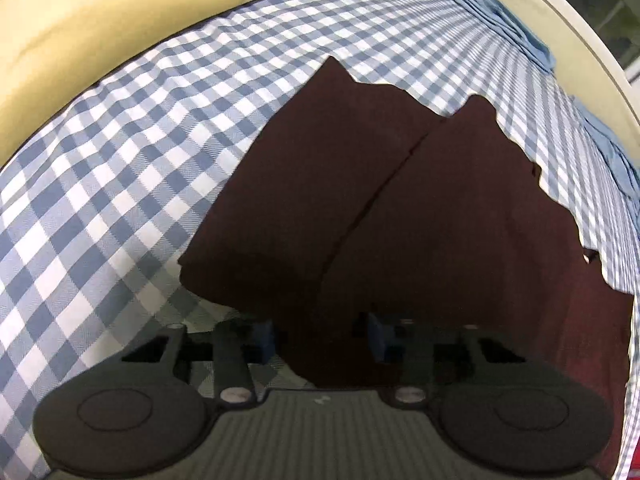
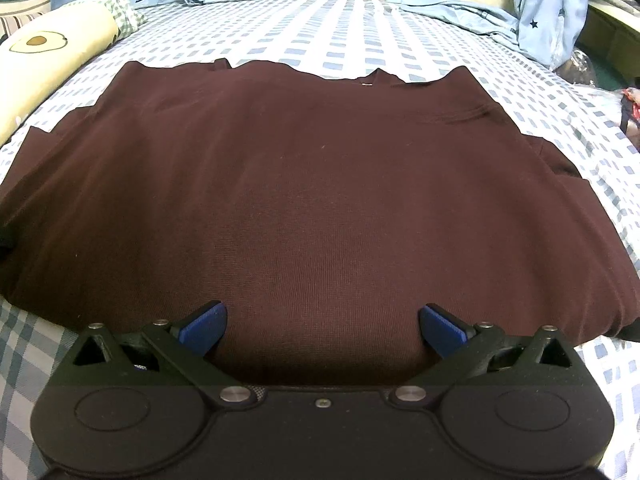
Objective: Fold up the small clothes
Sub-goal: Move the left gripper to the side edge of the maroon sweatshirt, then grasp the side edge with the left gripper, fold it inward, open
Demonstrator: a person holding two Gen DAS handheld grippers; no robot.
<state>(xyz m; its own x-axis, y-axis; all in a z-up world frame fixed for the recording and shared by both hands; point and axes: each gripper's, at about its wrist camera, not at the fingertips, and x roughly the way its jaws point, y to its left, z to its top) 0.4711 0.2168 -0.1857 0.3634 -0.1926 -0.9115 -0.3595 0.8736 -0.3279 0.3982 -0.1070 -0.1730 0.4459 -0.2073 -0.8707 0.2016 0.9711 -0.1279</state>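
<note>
While the right gripper (image 2: 322,322) stands with its blue pads (image 2: 204,320) spread wide at the near hem of a dark maroon knit top (image 2: 304,184), the left gripper (image 1: 320,336) has its pads partly apart around a draped fold of the same cloth; whether they truly pinch it is hard to tell in the shadow. The garment lies flat on a blue-and-white checked bedsheet (image 1: 120,168), its sides apparently already turned in. To fold well, both grippers would likely need a firm hold on matching near corners, then carry the hem evenly to the far collar edge. A small pale tag (image 2: 366,84) at the collar is unreadable. Farther off, an avocado-print pillow (image 2: 44,64) lies left; star-printed light-blue fabric (image 2: 548,12) hangs right.
</note>
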